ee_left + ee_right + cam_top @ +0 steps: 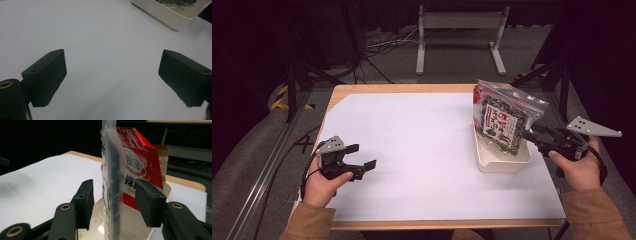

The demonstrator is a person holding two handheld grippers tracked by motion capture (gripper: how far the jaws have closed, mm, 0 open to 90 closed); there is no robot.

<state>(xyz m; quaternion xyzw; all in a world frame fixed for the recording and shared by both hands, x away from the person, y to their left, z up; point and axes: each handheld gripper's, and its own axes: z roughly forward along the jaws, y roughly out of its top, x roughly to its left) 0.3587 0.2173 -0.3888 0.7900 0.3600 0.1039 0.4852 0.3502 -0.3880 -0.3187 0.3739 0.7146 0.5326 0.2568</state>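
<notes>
Left gripper (362, 156) sits idle over the white sheet (412, 150) on the tabletop (362, 89), jaws wide apart, nothing between them. Right gripper (113, 202) jaws apart too: snack bag (117, 182) stands on edge between them, pads off it on both sides. Bag is upright in the cream tray (502, 162) at the right, leaning on its far end. Placement looks done; what's left is backing the right gripper away without tipping the bag.
</notes>
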